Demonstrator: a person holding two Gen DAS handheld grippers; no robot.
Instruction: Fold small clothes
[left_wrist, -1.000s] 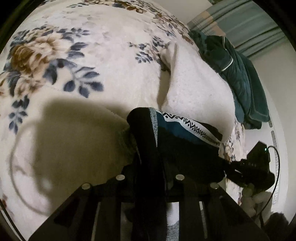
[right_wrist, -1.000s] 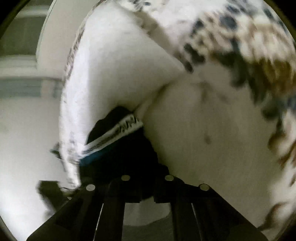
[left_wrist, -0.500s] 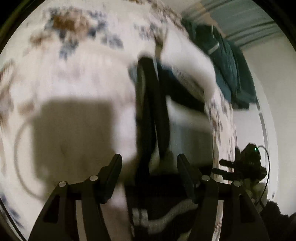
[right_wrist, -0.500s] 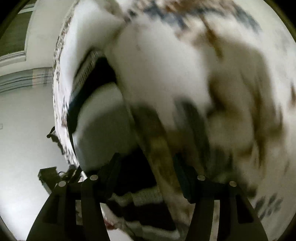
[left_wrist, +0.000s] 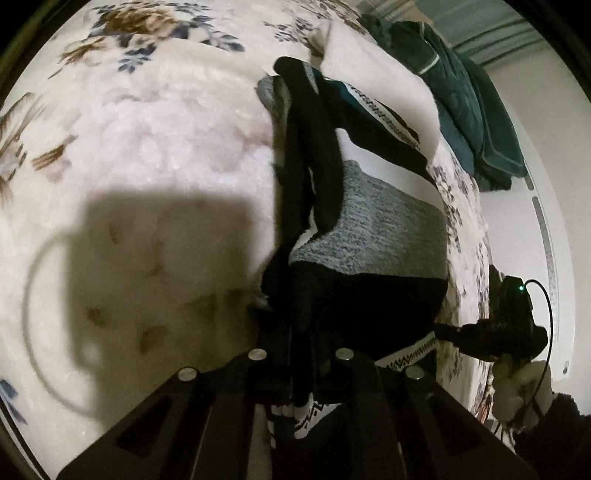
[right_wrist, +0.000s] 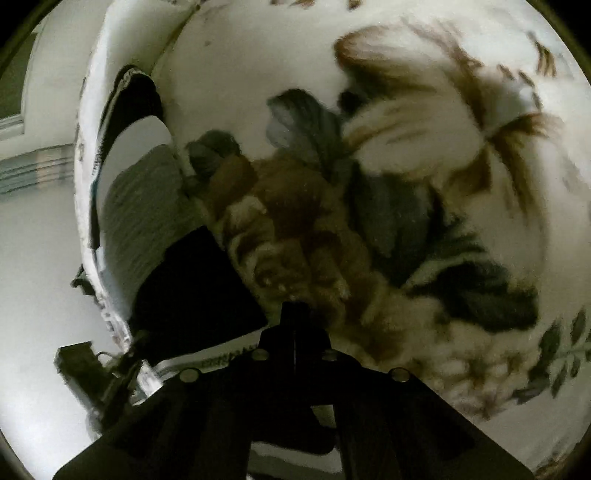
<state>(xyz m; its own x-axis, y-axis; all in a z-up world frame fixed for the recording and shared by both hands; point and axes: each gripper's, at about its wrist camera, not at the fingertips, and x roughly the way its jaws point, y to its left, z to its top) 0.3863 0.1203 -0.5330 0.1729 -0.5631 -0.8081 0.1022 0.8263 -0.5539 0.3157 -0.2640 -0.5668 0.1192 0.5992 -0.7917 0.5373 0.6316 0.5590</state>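
Note:
A small garment (left_wrist: 373, 236) with black, grey-knit and white panels and a zigzag-patterned band lies stretched on the floral bed cover (left_wrist: 155, 155). My left gripper (left_wrist: 301, 354) is shut on its near black edge, with a black strip running away between the fingers. The other gripper (left_wrist: 491, 332) shows at the right, at the garment's far corner. In the right wrist view my right gripper (right_wrist: 295, 328) is shut at the corner of the garment (right_wrist: 155, 229), whose black and grey panels stretch away to the left. What it pinches is hidden in the dark.
A dark teal blanket (left_wrist: 465, 92) is heaped at the back right of the bed. A folded white part of the cover (left_wrist: 373, 77) lies behind the garment. The bed edge and a pale wall (left_wrist: 524, 206) are to the right.
Both grippers opened half a second ago and are shut again, lower on the garment. The garment, bunched up a second ago, is now spread out long, showing its grey and white panels.

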